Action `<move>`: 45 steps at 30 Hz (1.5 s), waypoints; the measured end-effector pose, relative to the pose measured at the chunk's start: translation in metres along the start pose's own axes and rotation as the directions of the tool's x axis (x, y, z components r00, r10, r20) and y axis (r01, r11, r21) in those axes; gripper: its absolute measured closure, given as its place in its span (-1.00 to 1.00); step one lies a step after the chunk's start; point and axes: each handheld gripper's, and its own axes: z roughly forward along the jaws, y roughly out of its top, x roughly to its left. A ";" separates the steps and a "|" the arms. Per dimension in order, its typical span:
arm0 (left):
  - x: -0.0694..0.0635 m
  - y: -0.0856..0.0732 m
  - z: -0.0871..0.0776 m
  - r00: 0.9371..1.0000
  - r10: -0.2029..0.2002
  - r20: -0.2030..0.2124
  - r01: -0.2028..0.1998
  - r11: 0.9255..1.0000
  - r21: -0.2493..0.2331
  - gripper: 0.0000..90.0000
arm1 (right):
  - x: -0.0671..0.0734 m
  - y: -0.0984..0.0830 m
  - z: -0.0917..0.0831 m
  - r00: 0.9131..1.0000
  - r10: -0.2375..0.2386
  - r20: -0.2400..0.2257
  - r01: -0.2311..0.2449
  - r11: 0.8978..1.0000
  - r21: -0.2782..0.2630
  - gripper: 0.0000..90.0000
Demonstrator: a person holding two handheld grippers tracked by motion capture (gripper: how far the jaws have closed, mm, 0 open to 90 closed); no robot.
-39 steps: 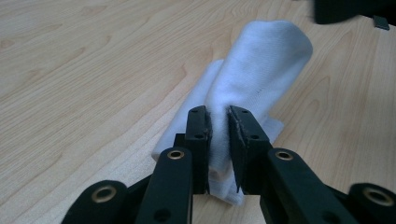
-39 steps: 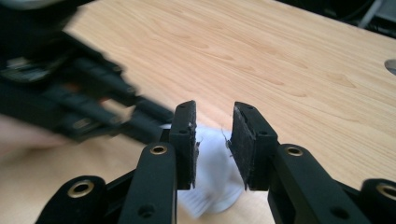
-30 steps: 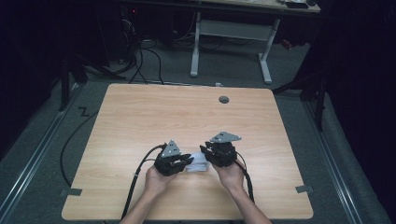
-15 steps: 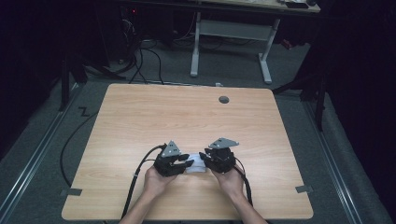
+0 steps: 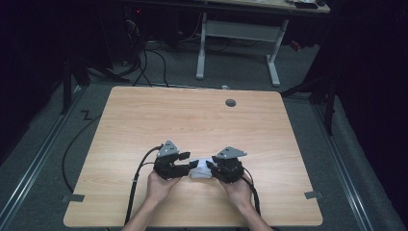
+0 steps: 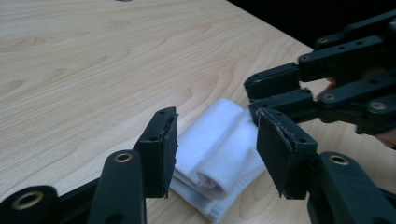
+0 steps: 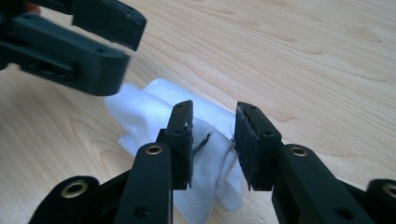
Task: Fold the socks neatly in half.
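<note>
Left gripper (image 6: 217, 154) jaws just been opening, rolled white sock (image 6: 219, 144) loose between. Right gripper (image 7: 212, 144) apparently pinching other end. Keep right grip firm, re-grasp roll squarely.

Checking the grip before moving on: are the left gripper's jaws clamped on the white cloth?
No, the left gripper stands open, its jaws clear of the white cloth.
</note>
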 end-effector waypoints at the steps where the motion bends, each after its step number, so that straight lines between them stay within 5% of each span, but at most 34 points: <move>1: 0.000 0.000 0.000 1.000 0.000 0.000 0.000 1.000 0.000 0.08 | 0.000 0.000 0.000 1.000 0.000 0.000 0.000 1.000 0.000 0.50; 12: -0.002 -0.011 0.019 0.999 0.027 -0.019 -0.025 0.993 0.119 0.15 | 0.003 -0.011 0.004 1.000 -0.012 -0.019 0.013 1.000 0.028 0.47; 18: -0.004 -0.013 0.018 0.999 0.039 -0.012 -0.037 0.991 0.128 0.16 | 0.004 -0.017 0.007 0.999 -0.019 -0.032 0.020 0.999 0.039 0.45; 23: -0.006 0.000 0.005 1.000 0.017 -0.023 -0.017 1.000 -0.002 0.15 | 0.007 -0.018 0.009 0.998 -0.046 -0.030 0.047 0.998 0.046 0.43; 25: -0.006 0.002 0.006 1.000 0.015 -0.025 -0.015 1.000 0.005 0.16 | 0.007 -0.018 0.009 0.998 -0.051 -0.029 0.052 0.998 0.047 0.42; 29: -0.004 -0.001 0.020 0.999 0.031 -0.043 -0.027 0.995 0.096 0.19 | 0.009 -0.019 0.009 0.998 -0.057 -0.038 0.058 0.997 0.049 0.38; 33: -0.003 -0.008 0.022 0.999 0.018 -0.042 -0.013 0.995 0.101 0.20 | 0.008 -0.019 0.005 0.998 -0.043 -0.054 0.045 0.998 0.037 0.33; 35: -0.004 -0.008 0.019 0.998 0.036 -0.047 -0.031 0.993 0.110 0.20 | 0.002 -0.016 -0.005 0.996 0.007 -0.088 -0.008 1.000 -0.014 0.33; 38: -0.006 -0.008 0.018 0.998 0.047 -0.049 -0.041 0.993 0.114 0.20 | 0.001 -0.007 -0.014 0.997 0.016 -0.082 -0.021 0.998 -0.056 0.36; 45: -0.011 -0.013 0.019 0.995 0.080 -0.055 -0.073 0.990 0.121 0.19 | 0.007 0.002 0.002 0.998 -0.014 -0.066 0.013 1.000 -0.016 0.39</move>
